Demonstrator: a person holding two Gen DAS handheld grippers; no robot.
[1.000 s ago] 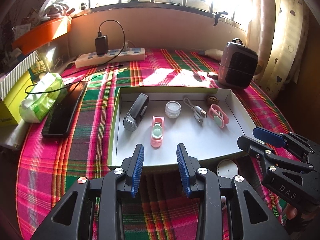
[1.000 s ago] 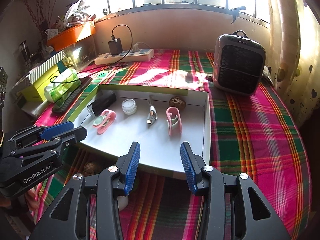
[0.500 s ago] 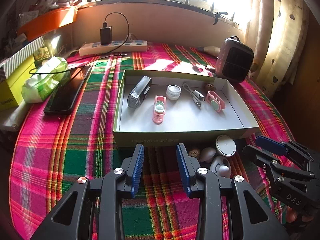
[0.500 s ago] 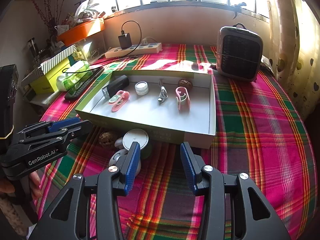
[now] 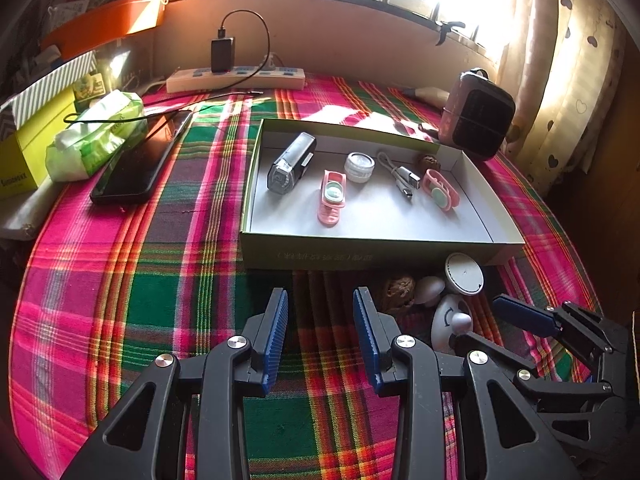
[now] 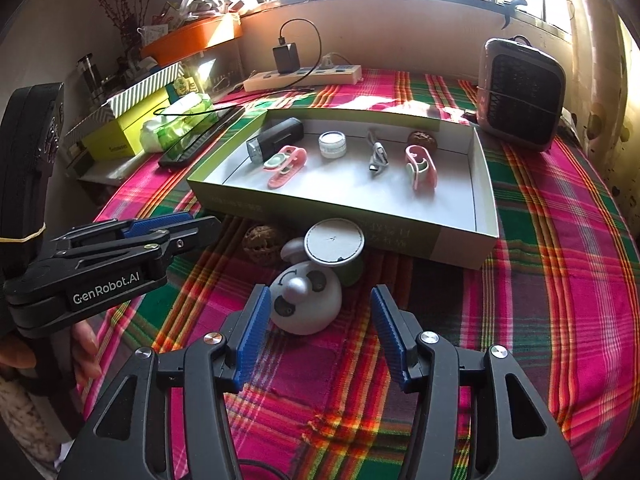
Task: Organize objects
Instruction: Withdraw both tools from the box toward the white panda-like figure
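Observation:
A shallow green-walled box [image 5: 380,258] [image 6: 320,210] holds a black light [image 5: 290,162], two pink clips, a small jar, a cable and a walnut. In front of it on the plaid cloth lie a second walnut [image 6: 262,244], a white mushroom shape [image 6: 292,250], a round white-lidded pot [image 6: 334,242] and a panda-faced dome [image 6: 308,308] [image 5: 446,320]. My right gripper [image 6: 318,312] [image 5: 496,328] has its jaws opening, and the panda dome sits between the fingertips, unpressed. My left gripper [image 5: 320,308] [image 6: 204,220] stands open over bare cloth, left of these items.
A black phone [image 5: 136,168], a tissue pack [image 5: 96,136] and a yellow box lie at the left. A power strip [image 5: 236,78] with a charger runs along the back wall. A small heater [image 6: 520,92] stands at the back right. A hand [image 6: 86,344] holds the left gripper.
Both grippers drew back from over the box to the cloth in front of it, bringing the loose items into view. The right jaws widened around the panda dome.

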